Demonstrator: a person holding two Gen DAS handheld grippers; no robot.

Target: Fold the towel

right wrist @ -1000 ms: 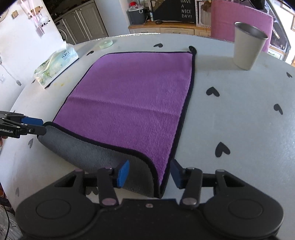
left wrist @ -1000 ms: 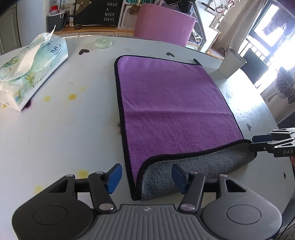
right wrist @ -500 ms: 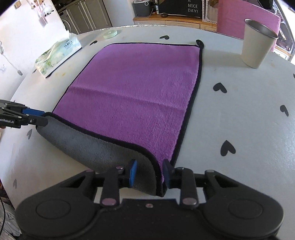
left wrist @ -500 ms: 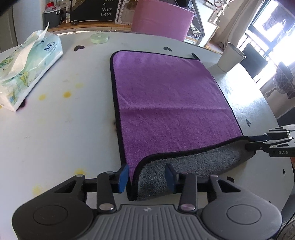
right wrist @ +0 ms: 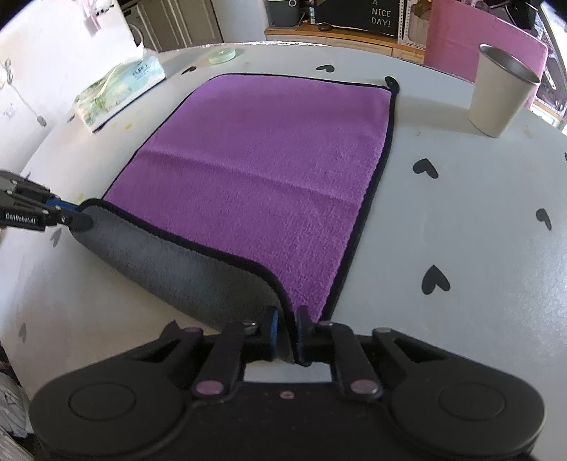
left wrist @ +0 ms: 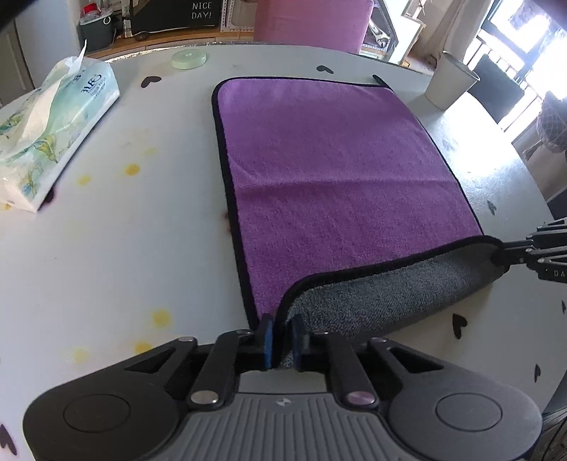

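Observation:
A purple towel [left wrist: 326,170] with a black hem and grey underside lies flat on the white table; it also shows in the right wrist view [right wrist: 269,170]. Its near edge is lifted and curled over, showing grey [left wrist: 382,294]. My left gripper [left wrist: 282,337] is shut on the towel's near left corner. My right gripper [right wrist: 287,331] is shut on the near right corner. Each gripper shows in the other's view: the right one [left wrist: 531,255] at the right edge, the left one [right wrist: 42,212] at the left edge.
A tissue pack [left wrist: 46,131] lies at the left. A beige cup [right wrist: 499,95] stands at the far right of the towel. A pale green disc [left wrist: 188,59] sits at the far edge. A pink chair [left wrist: 312,25] stands behind the table.
Both grippers have closed from open onto the towel's near corners. The curled near edge has lifted a little higher.

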